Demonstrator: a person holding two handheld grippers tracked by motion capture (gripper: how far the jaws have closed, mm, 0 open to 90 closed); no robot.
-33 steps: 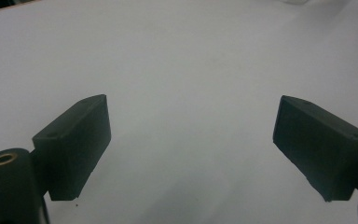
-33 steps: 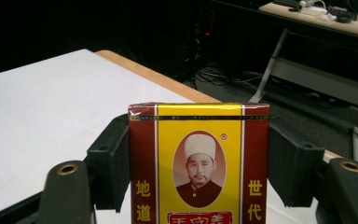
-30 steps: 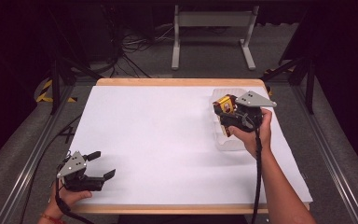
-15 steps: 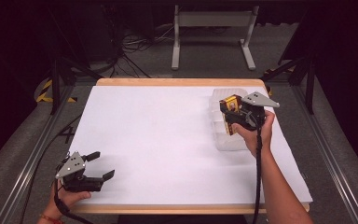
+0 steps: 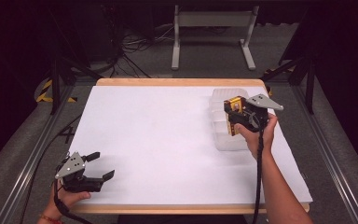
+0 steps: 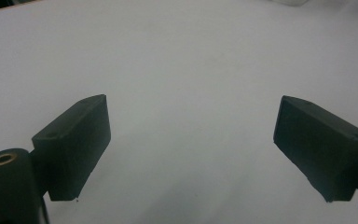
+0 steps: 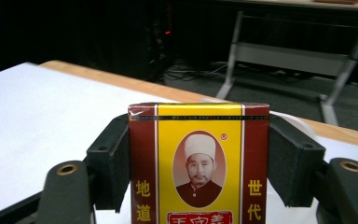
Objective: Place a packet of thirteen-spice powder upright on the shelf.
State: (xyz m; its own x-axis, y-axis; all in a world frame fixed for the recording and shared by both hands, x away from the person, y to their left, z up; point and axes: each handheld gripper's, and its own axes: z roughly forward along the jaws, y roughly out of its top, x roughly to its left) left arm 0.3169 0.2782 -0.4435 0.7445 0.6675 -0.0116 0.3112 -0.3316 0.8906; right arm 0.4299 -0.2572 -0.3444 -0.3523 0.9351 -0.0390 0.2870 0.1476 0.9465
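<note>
Right gripper view: red-and-yellow packet [image 7: 198, 163], portrait printed, between tongs [image 7: 198, 161].

A dark lab: white-topped table [image 5: 168, 140], metal frame rails [image 5: 32, 154], floor cables [image 5: 135, 46].

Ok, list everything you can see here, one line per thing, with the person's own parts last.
Table: one, white top with a wooden edge, centre.
Clear plastic bin: one, transparent, right side of the table.
Packet: one, yellow and dark red with a printed portrait, held above the bin.
Metal stand: one, grey, on the floor behind the table.
Cables: several, dark, floor at the back.
Left claw: one, black, open, near-left corner.
Right claw: one, black, shut on the packet.
Hands: two, one on each claw.
</note>
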